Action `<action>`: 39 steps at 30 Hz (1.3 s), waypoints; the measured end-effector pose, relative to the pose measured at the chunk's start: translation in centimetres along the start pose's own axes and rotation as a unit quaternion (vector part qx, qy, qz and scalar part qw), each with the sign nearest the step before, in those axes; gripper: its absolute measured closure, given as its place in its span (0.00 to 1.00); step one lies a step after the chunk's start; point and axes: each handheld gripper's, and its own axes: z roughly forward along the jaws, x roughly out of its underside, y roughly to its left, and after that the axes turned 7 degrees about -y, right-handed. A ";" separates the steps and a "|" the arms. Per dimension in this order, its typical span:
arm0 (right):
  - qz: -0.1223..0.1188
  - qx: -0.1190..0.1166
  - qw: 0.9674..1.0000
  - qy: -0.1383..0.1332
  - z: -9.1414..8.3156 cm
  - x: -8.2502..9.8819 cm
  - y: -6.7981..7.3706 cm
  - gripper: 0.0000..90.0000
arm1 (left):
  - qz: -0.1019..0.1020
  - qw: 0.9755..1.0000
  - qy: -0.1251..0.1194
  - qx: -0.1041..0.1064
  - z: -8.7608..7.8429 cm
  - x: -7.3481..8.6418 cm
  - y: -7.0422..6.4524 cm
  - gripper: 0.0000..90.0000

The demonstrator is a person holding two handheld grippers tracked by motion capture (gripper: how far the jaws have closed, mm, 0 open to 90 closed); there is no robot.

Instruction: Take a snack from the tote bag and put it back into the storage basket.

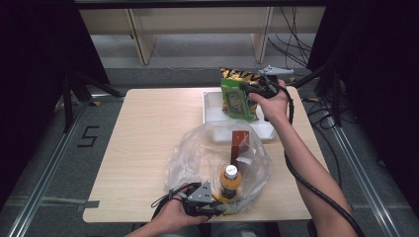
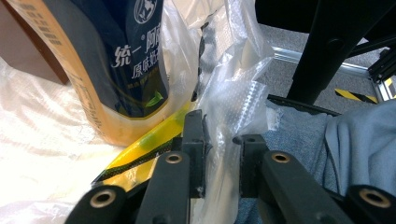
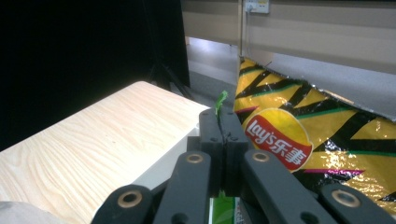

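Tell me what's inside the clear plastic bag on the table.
Inside the clear plastic bag stand a bottle of amber drink with a white cap and a brown box. A yellow packet lies under the bottle; most of it is hidden, so I can't identify it.

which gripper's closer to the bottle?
Left. The left gripper pinches the bag edge right beside the bottle; the right gripper holds a green packet over the tray.

Printed in white on the dark blue label of the amber drink bottle [image 2: 126, 70]: "统一" with further Chinese characters. On the yellow, black-striped crisp bag [image 3: 303, 135]: red "Lay's 乐事" logo. Marked on the grey floor [image 1: 89, 136]: "5".
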 end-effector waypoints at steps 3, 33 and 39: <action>-0.001 0.003 1.000 0.006 0.1 0.3 -0.2 1.00 | 0.003 1.000 0.002 0.001 0.0 0.1 0.0 0.86; -0.014 0.023 0.999 0.037 0.2 1.9 -1.5 1.00 | 0.001 1.000 0.001 0.006 0.2 0.1 -0.2 0.86; -0.027 0.047 0.998 0.040 -0.3 2.5 -2.2 1.00 | 0.002 1.000 0.004 0.005 0.2 0.1 -0.2 0.86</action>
